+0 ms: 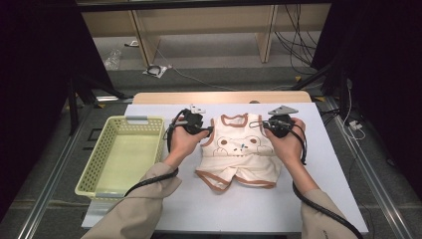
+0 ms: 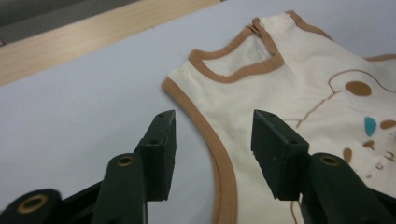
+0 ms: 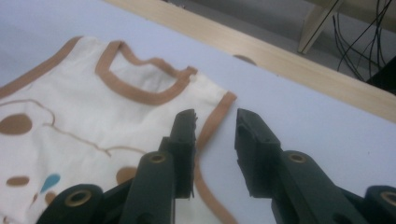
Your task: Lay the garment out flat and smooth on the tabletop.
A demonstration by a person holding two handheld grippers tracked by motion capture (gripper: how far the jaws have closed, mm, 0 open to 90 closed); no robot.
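A cream sleeveless baby romper with brown trim and a bear print lies flat mid-table on the white table cover. The left gripper and right gripper are both released — each straddles a trimmed shoulder edge, gripping nothing. A pale yellow plastic basket sits well left.

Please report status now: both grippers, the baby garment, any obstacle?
Left gripper open, right gripper open, each astride a brown armhole edge. Baby garment flat on table, not held. Yellow basket off left; nothing in the way.
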